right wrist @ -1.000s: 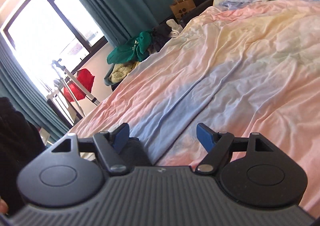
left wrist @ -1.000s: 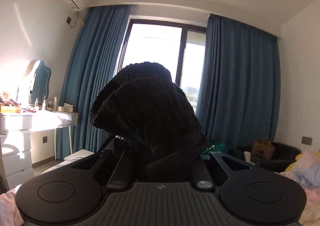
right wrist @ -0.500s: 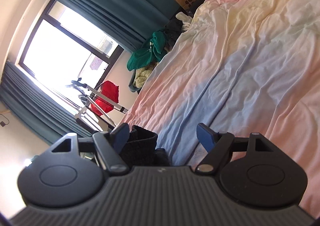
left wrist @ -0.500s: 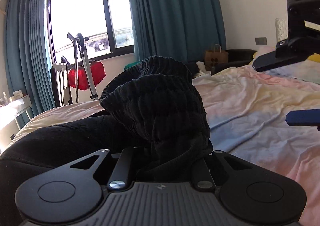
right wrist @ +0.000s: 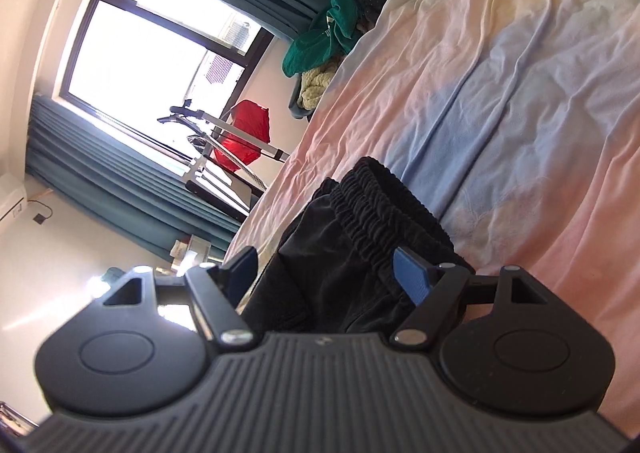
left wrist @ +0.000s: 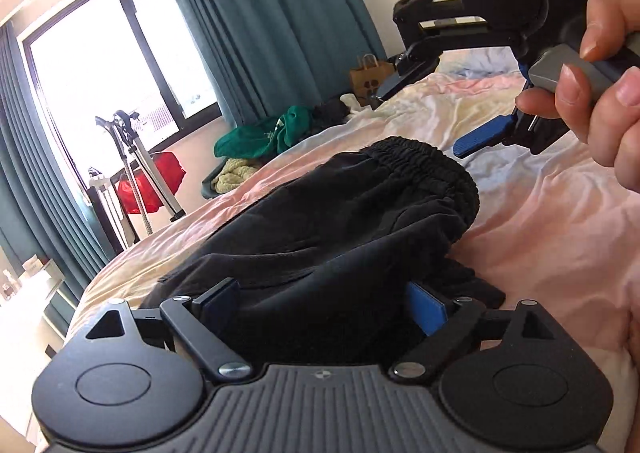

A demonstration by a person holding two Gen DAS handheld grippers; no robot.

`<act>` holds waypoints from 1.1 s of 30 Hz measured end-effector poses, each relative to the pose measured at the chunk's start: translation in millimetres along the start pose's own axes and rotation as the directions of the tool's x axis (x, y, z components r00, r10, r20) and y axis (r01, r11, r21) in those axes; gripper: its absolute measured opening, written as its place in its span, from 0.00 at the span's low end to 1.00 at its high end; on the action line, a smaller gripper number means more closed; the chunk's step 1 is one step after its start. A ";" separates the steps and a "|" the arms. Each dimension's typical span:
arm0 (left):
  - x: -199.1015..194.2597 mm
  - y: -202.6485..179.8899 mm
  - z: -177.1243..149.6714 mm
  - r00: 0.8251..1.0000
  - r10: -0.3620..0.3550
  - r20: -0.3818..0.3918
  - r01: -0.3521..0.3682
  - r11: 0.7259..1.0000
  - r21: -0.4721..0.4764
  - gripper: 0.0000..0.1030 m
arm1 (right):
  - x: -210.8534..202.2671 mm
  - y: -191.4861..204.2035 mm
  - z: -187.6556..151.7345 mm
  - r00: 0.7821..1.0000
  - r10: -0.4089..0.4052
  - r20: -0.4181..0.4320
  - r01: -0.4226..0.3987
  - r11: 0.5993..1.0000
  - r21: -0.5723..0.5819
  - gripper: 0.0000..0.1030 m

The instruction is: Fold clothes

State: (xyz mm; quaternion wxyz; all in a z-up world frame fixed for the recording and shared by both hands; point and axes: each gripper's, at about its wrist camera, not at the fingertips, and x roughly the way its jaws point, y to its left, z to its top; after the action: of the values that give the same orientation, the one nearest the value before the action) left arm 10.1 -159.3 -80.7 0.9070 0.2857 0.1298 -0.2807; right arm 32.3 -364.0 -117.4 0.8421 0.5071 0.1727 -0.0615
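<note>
**One black garment laid on the bed**

One black garment (left wrist: 360, 221), elastic waistband showing, lies on the pastel bed (left wrist: 540, 213). Two grippers: left gripper (left wrist: 324, 305), jaws released, having clenched it a second ago; right gripper (right wrist: 324, 273), jaws spread apart above the waistband.

We see a bed (left wrist: 540, 213) spread with a rumpled sheet (right wrist: 520, 93) in pale pink, blue and cream, the blue running as a band up its middle. Directly on the sheet at the near end lies a black garment (left wrist: 340, 221), bunched, with its gathered elastic waistband (right wrist: 372, 209) turned toward the far end. Past the far left edge of the bed, green and yellowish clothes (left wrist: 260, 137) are heaped.
</note>
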 end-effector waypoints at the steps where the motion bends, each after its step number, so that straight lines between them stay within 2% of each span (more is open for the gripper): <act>1: -6.1 12.7 -6.6 1.000 0.013 0.002 -0.013 1.000 -0.005 0.92 | 0.5 2.1 -1.4 1.000 -0.007 -0.004 0.007 1.000 -0.012 0.76; 4: -10.4 47.1 -20.9 0.999 0.027 -0.027 -0.028 0.998 -0.059 0.94 | 4.4 8.0 -6.7 1.000 -0.024 -0.020 0.023 0.999 -0.044 0.76; 7: -4.6 80.2 -31.4 0.997 0.007 -0.073 -0.017 0.989 -0.146 0.94 | 14.7 28.3 -18.3 0.999 -0.010 -0.042 0.003 0.989 -0.145 0.75; 10: 6.3 105.2 -42.7 0.992 -0.065 -0.110 0.032 0.960 -0.279 0.93 | 29.8 52.7 -37.9 0.996 -0.047 -0.077 0.020 0.949 -0.315 0.75; 12: 8.2 111.8 -53.5 0.989 -0.073 -0.130 0.029 0.949 -0.315 0.95 | 43.4 58.1 -50.5 0.989 -0.100 -0.106 0.052 0.923 -0.381 0.75; 15: 12.8 113.9 -63.7 0.984 -0.090 -0.153 0.038 0.949 -0.312 0.96 | 68.3 46.5 -65.1 0.967 -0.173 -0.189 0.094 0.926 -0.366 0.75; 17: 14.6 110.6 -66.5 0.983 -0.090 -0.159 0.041 0.957 -0.287 0.98 | 78.7 43.1 -75.6 0.955 -0.214 -0.205 0.121 0.914 -0.387 0.75; 23: 7.1 110.7 -67.7 0.985 -0.096 -0.143 0.043 0.942 -0.332 0.98 | 85.2 58.7 -99.2 0.942 -0.301 -0.146 0.186 0.835 -0.518 0.81; 24: 4.0 108.8 -68.2 0.985 -0.098 -0.140 0.044 0.939 -0.342 0.98 | 81.3 62.1 -97.3 0.944 -0.298 -0.141 0.187 0.836 -0.515 0.81; 26: -0.4 108.3 -69.1 0.985 -0.101 -0.141 0.045 0.934 -0.354 0.98 | 67.2 68.2 -83.9 0.962 -0.238 -0.137 0.148 0.869 -0.473 0.80; 28: -3.5 108.3 -68.0 0.982 -0.102 -0.158 0.037 0.928 -0.371 0.98 | 53.2 74.5 -63.0 0.983 -0.161 -0.083 0.111 0.900 -0.422 0.79; 29: -3.5 109.3 -66.9 0.980 -0.104 -0.169 0.032 0.924 -0.380 0.98 | 50.7 78.0 -51.9 0.987 -0.153 -0.046 0.120 0.901 -0.416 0.79; 31: -4.0 113.0 -65.9 0.979 -0.109 -0.175 0.031 0.917 -0.398 0.98 | 53.8 82.5 -28.0 0.984 -0.178 0.020 0.170 0.887 -0.429 0.79; 33: -4.7 117.2 -66.1 0.978 -0.117 -0.174 0.035 0.909 -0.415 0.98 | 66.0 82.5 -2.0 0.969 -0.239 0.069 0.243 0.852 -0.464 0.79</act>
State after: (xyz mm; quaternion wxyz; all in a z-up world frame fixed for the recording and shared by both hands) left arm 69.7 -38.6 -79.7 0.9180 0.1100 0.2848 -0.2532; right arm 116.4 -318.2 -72.9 0.9260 0.2626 0.2409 -0.1249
